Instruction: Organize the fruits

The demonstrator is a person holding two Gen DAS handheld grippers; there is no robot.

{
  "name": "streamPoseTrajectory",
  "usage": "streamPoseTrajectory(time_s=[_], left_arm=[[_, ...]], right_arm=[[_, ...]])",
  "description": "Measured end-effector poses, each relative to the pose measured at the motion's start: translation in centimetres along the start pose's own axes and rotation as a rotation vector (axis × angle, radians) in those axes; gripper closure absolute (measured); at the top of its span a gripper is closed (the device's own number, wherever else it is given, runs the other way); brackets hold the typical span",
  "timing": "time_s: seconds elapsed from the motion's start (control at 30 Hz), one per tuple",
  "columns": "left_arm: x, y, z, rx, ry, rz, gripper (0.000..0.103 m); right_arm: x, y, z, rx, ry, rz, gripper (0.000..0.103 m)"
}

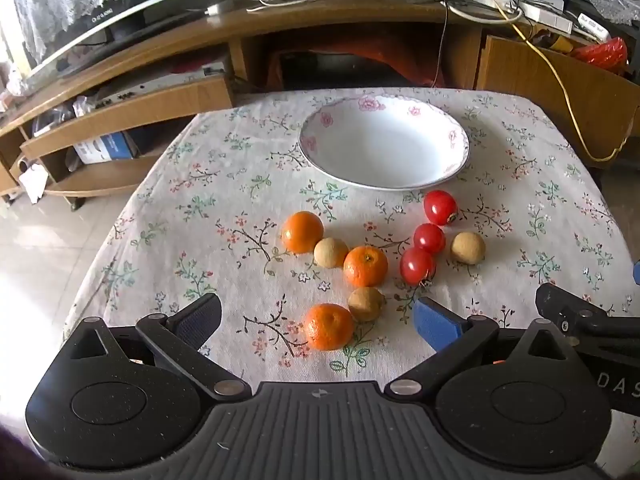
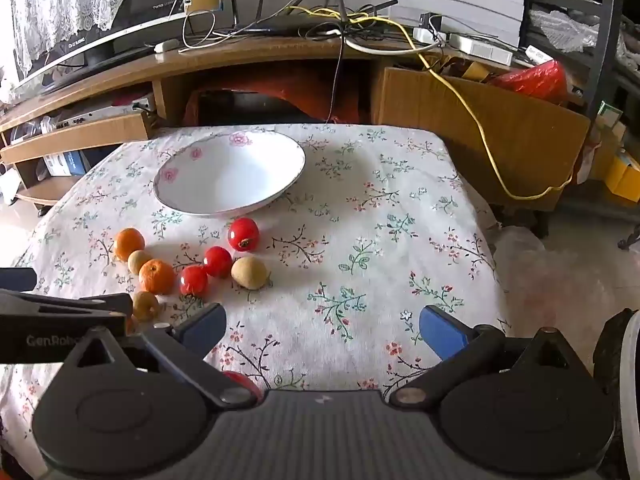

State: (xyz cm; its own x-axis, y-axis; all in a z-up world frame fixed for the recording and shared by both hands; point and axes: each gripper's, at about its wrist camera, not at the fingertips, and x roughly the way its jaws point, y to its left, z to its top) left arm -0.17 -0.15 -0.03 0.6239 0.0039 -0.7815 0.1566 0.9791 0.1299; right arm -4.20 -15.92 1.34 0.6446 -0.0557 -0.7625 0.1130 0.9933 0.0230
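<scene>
A white bowl with a pink flower rim [image 1: 384, 148] [image 2: 230, 174] stands empty at the far side of the floral-cloth table [image 1: 200, 208]. In front of it lie three oranges [image 1: 303, 232] [image 1: 365, 266] [image 1: 329, 327], three red tomatoes [image 1: 440, 207] [image 1: 429, 238] [image 1: 417, 266] and three tan longans [image 1: 331, 252] [image 1: 468, 247] [image 1: 365, 304]. My left gripper [image 1: 318, 322] is open, its fingers on either side of the nearest orange and longan. My right gripper [image 2: 322, 330] is open over bare cloth, right of the fruit [image 2: 250, 273]. Another red fruit [image 2: 242, 382] peeks out under its left finger.
Behind the table stands a wooden TV cabinet [image 1: 280, 28] with a screen, cables and a yellow cord [image 1: 560, 92]. A cardboard box [image 2: 480, 128] sits at the back right. Tiled floor [image 1: 40, 248] lies left of the table; bare cloth [image 2: 380, 240] spreads right of the fruit.
</scene>
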Motion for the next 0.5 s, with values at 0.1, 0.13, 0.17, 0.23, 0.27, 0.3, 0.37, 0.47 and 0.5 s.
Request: streamPoseTrajectory(time_s=[0.1,0.13,0.17,0.23,0.27,0.3,0.37,0.47,0.5], left_arm=[[-0.3,-0.2,-0.3,0.013,-0.004,0.002,0.000],[0.6,0.0,-0.3,-0.010,0.029,-0.009,0.000],[0.6,0.0,-0.4,-0.008,0.033,-0.009,0.000],[0.7,0.0,-0.6,-0.006,0.039,-0.011,0.000],[0.7,0.1,-0.7,-0.005,0.041,-0.012,0.000],[1.1,-0.3,-0.4,-0.004,0.059,-0.008,0.001],[1.2,-0.4,-0.4,-0.003,0.063,-0.007,0.001],[1.4,-0.5,-0.4,-0.005,0.069,-0.008,0.001],[1.4,-0.5,-0.4,-0.006,0.071,-0.009,0.001]], right_arm=[[-0.1,0.1,-0.1,0.001,0.002,0.001,0.000],[0.0,0.2,-0.2,0.001,0.004,0.001,0.000],[0.5,0.1,-0.8,0.002,0.006,0.001,0.000],[1.4,0.2,-1.4,0.002,0.013,0.005,0.000],[1.5,0.3,-1.5,0.002,0.017,0.005,0.000],[1.6,0.3,-1.7,0.002,0.019,0.005,0.000],[1.4,0.1,-1.7,0.002,0.028,0.009,0.000],[1.4,0.1,-1.2,-0.001,0.046,0.013,0.000],[1.4,0.2,-1.2,-0.002,0.050,0.013,0.000]])
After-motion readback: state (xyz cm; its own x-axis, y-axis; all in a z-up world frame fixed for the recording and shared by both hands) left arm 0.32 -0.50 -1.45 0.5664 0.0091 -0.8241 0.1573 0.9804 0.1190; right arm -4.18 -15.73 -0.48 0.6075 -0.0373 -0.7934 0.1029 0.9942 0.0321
